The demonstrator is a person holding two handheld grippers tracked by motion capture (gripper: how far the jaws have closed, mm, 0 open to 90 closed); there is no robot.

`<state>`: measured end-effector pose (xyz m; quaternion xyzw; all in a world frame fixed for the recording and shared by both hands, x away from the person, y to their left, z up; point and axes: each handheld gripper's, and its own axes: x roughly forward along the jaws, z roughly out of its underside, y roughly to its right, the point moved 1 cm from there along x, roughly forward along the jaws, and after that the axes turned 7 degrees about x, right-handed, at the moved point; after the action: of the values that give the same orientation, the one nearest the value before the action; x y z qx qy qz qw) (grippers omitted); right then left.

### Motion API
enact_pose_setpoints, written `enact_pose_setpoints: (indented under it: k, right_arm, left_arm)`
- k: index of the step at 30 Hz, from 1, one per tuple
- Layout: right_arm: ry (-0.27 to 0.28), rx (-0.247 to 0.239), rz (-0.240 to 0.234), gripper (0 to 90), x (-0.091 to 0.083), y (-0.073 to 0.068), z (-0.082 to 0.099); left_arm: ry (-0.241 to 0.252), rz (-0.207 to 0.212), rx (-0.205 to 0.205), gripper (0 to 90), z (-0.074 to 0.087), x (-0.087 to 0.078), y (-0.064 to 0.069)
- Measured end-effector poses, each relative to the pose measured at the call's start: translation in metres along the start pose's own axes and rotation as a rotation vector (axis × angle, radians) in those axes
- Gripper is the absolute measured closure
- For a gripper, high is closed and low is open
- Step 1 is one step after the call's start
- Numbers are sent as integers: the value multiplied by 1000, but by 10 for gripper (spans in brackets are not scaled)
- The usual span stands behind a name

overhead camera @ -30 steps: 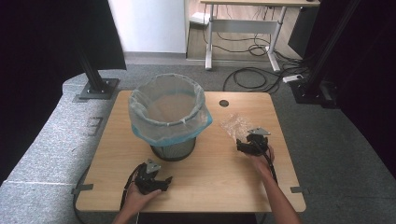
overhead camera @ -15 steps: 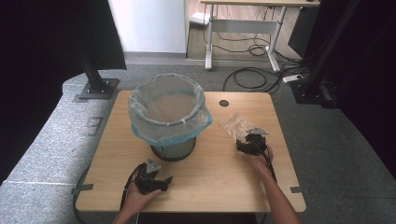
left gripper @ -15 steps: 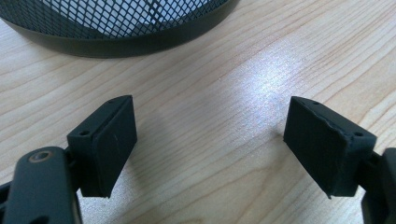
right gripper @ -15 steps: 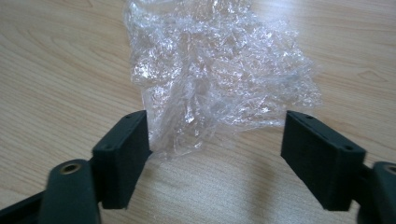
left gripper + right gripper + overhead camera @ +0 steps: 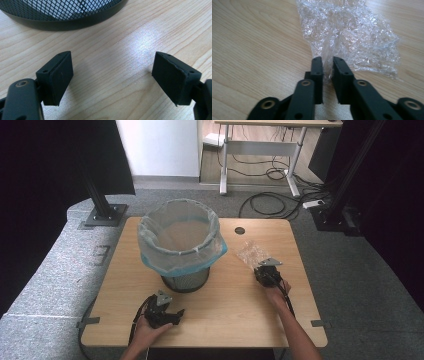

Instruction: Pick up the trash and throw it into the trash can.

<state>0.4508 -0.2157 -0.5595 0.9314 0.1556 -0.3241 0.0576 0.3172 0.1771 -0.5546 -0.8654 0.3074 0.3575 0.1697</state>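
1. My right claw (image 5: 327, 65) has just been closing, and its two black jaws now pinch the near edge of the crumpled clear plastic wrap (image 5: 352, 32).
2. The rest of that wrap spreads away beyond the jaw tips and lies flat on the light wooden worktop (image 5: 254, 45).
3. From the high view, my right claw (image 5: 264, 268) sits with the wrap (image 5: 250, 252) just ahead of it.
4. My left claw (image 5: 112, 72) stands wide open with nothing between its jaws, hovering low over bare wood.
5. Just ahead of the left claw I see the base of the black wire-mesh bin (image 5: 62, 15).
6. In the high view, the bin (image 5: 182, 280) carries a pale blue plastic liner (image 5: 165, 262) folded over its rim.
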Motion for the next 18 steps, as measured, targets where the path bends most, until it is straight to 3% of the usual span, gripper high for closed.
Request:
enact_pose_setpoints:
  k: [9, 18]
  right_arm:
    - [-12, -13, 2, 879, -3, 3, -1]
    - [85, 28, -15, 883, -22, 7, -10]
  left_arm:
    - [0, 0, 0, 171, 0, 0, 0]
    - [0, 0, 0, 171, 0, 0, 0]
